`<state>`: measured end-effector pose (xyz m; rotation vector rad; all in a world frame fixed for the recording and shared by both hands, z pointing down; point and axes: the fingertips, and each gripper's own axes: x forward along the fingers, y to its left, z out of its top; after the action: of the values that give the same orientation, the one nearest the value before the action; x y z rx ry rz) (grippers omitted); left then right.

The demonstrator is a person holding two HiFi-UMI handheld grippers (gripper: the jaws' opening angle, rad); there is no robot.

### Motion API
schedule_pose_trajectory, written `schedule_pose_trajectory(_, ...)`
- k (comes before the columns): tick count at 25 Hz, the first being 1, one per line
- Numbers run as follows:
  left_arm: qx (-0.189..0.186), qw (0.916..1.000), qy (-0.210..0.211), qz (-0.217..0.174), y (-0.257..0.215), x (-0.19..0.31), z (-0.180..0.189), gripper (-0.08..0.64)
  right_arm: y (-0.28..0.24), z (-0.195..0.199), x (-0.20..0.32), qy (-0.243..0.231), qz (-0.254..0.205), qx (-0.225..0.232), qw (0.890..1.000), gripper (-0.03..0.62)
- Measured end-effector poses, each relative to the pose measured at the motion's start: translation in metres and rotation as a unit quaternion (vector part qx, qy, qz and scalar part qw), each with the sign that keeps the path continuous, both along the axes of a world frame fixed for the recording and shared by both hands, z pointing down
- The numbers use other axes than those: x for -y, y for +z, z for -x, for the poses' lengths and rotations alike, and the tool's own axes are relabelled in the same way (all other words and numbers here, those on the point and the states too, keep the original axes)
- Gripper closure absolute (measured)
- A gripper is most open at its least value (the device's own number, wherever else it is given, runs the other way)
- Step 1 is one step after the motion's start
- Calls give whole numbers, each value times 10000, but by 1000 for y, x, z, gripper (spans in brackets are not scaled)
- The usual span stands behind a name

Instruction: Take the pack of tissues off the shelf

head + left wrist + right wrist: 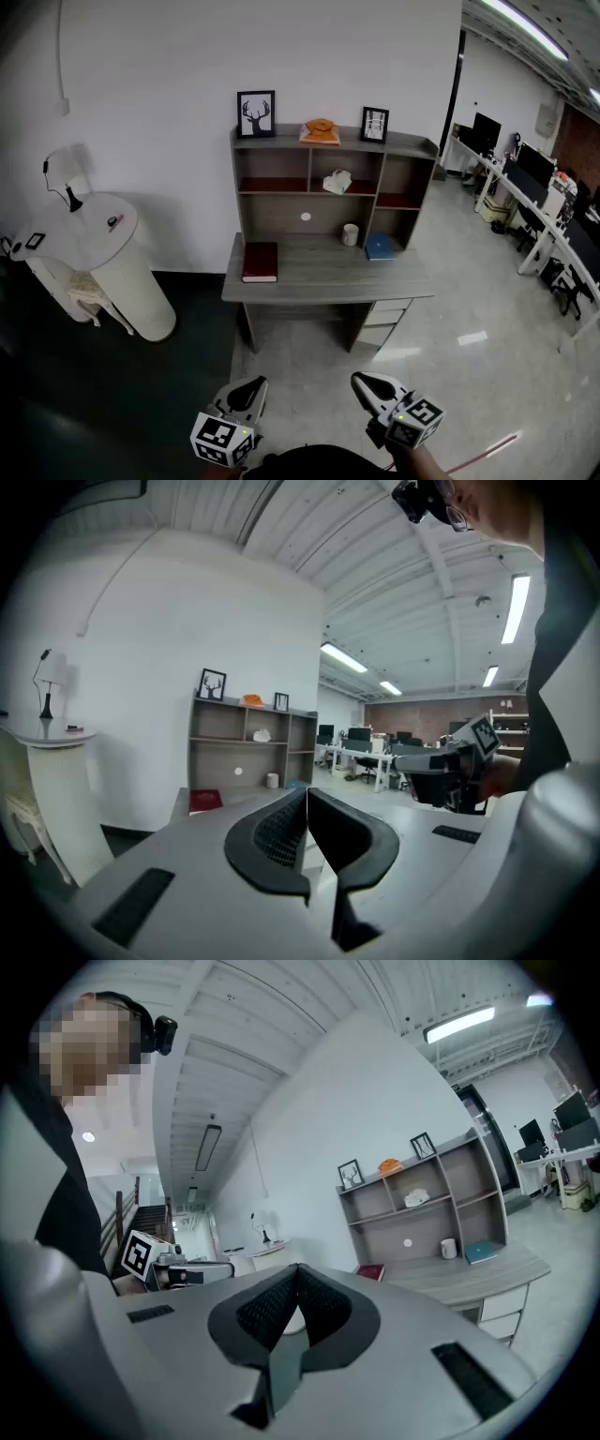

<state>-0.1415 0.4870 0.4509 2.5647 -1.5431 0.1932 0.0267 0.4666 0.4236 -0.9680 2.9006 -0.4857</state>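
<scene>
1 white tissue pack [337,182] (lumpy outline) in shelf [412,146] middle compartment.

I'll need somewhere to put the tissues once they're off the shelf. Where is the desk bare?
Widest bare patch: the desktop between the red book and the blue book, in front of the white cup. Crowded: the hutch top, with a deer picture, an orange thing and a second framed picture. The pack of tissues sits alone in its compartment.
</scene>
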Motion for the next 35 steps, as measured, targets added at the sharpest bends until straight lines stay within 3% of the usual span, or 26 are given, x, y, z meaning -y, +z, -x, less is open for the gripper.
schedule_pose_trajectory(5, -67, 10000, -1, 21, 1, -10, 14, 543, 9, 14, -2, -78, -189, -161, 9997, 577)
schedule_pose_trajectory(16, -125, 9998, -155, 100, 13, -39, 87, 543, 13, 113, -28, -432, 178, 66, 9989, 575)
schedule_pose_trajectory(20, -171, 9995, -140, 218, 22, -39, 105, 543, 21, 135, -35, -613, 222, -58, 9979, 575)
schedule_pose_trajectory(31, -222, 9991, 57, 346, 31, 15, 104, 543, 24, 136, 17, -493, 499, 70, 9975, 574)
schedule_pose_trajectory(35, -227, 9992, 52, 318, 27, 47, 93, 543, 29, 121, 55, -507, 333, 38, 9981, 574)
